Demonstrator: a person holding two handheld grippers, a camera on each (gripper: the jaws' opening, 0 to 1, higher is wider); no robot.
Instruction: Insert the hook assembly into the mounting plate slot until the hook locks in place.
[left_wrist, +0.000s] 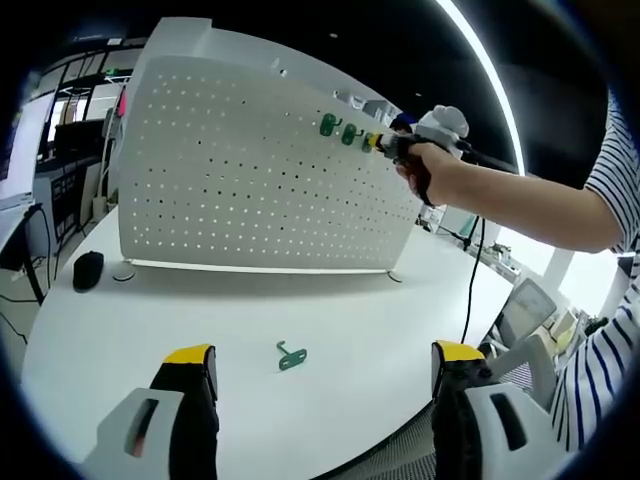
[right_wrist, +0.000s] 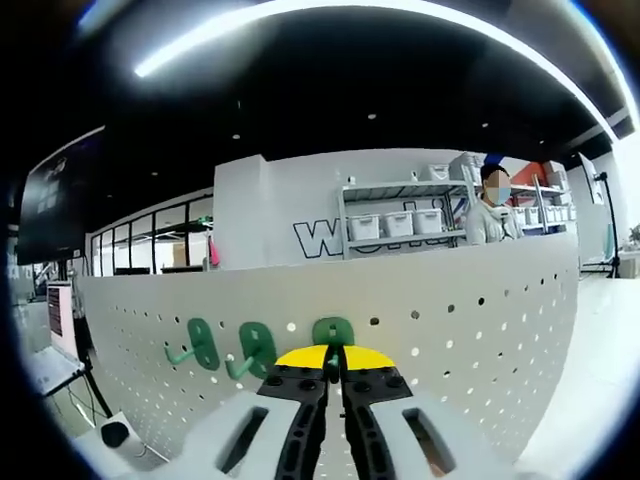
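A white perforated mounting plate (left_wrist: 240, 190) stands upright on the white table (left_wrist: 400, 330). Two green hooks (left_wrist: 328, 126) (left_wrist: 348, 134) hang near its upper right. My right gripper (left_wrist: 375, 142), held by a hand, presses against the plate just right of them. In the right gripper view, that gripper (right_wrist: 335, 368) is shut on a third green hook (right_wrist: 333, 330), which sits against the plate (right_wrist: 470, 330) beside the two mounted hooks (right_wrist: 203, 343) (right_wrist: 256, 348). My left gripper (left_wrist: 325, 362) hovers open over the table's near edge. A loose green hook (left_wrist: 291, 356) lies flat between its jaws.
A black mouse-like object (left_wrist: 88, 270) lies at the plate's left foot. A black cable (left_wrist: 470, 290) hangs from the right gripper down to the table's right side. A person's striped sleeve (left_wrist: 610, 190) is at right. A person (right_wrist: 490, 215) stands before shelves with bins (right_wrist: 400, 225) behind the plate.
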